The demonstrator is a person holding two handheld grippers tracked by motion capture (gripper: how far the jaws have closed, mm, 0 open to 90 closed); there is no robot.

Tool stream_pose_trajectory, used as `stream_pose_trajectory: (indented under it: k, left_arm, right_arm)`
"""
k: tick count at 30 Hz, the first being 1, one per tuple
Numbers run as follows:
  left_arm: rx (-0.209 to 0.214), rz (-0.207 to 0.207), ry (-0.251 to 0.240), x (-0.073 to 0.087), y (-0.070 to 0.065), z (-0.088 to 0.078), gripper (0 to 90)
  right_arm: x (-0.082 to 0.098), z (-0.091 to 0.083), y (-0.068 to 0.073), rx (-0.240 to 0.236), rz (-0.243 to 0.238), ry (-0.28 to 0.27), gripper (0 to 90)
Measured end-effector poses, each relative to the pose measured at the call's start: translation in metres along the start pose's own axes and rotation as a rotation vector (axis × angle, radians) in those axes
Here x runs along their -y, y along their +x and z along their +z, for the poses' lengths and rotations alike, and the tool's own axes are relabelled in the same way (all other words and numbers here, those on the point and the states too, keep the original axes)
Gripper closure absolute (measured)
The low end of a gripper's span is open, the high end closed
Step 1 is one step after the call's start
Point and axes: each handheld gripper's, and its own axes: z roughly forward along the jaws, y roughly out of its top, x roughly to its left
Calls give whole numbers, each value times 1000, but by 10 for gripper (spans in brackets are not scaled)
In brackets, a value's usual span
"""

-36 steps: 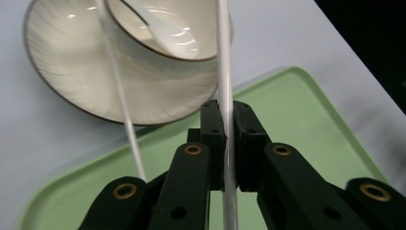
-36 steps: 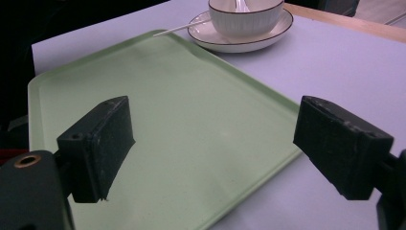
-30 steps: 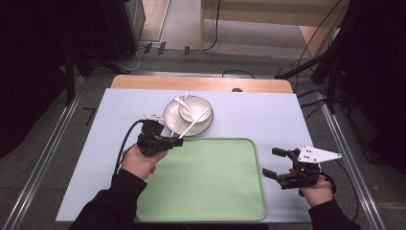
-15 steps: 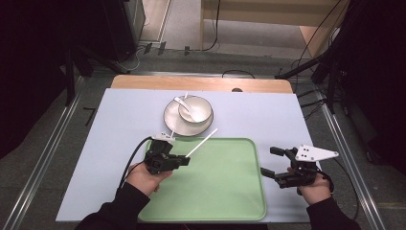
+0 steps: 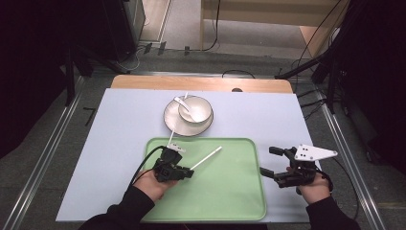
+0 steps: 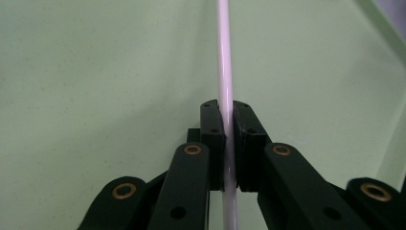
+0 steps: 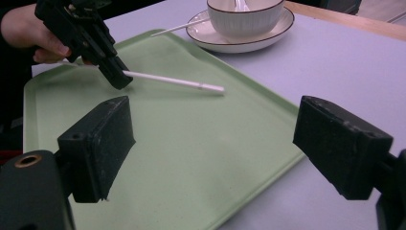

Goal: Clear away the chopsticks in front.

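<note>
High view: left tool [image 5: 188,173] clamped on white chopstick [image 5: 207,157] over green tray [image 5: 239,201].
Right tool [image 5: 273,162] wide open, holding nothing, beside tray edge on worktop [image 5: 110,124].

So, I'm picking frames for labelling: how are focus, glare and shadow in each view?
High view: table evenly lit, room around it dark, bowl sharp. Left gripper view: the chopstick carries a bright glare stripe and softens toward the top, against the tray. Right gripper view: the right gripper is near and slightly soft; the left gripper casts a faint shadow.
</note>
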Motion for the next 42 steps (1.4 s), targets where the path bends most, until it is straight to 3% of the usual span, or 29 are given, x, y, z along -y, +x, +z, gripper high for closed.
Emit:
stream_pose_trajectory:
  k: [4,5,14,18,19,22,25,28,39,42]
  left_arm:
    - [20,-6,14,0,5,4,850]
    - [19,-18,15,-1,5,3,844]
    - [6,-2,17,0,3,2,802]
    - [25,6,16,-1,4,1,709]
    - [43,2,9,-2,5,-1,709]
    - [59,2,-20,-6,5,-9,575]
    - [18,28,-67,-14,7,-22,525]
    - [17,9,-124,-23,13,-36,459]
    - [-33,9,-194,-37,35,-62,378]
    - [-49,-11,-213,-40,44,-69,373]
  right_arm:
    - [0,0,0,-1,0,2,144]
    - [0,0,0,-2,0,3,144]
    - [0,0,0,-5,-4,2,144]
    - [0,0,0,-5,-3,2,145]
    - [0,0,0,-5,-3,2,145]
    - [0,0,0,-6,-4,2,144]
    - [0,0,0,-5,-3,4,144]
    - [0,0,0,-1,-1,2,144]
    - [2,-2,1,5,3,10,144]
    - [3,-3,1,6,3,8,144]
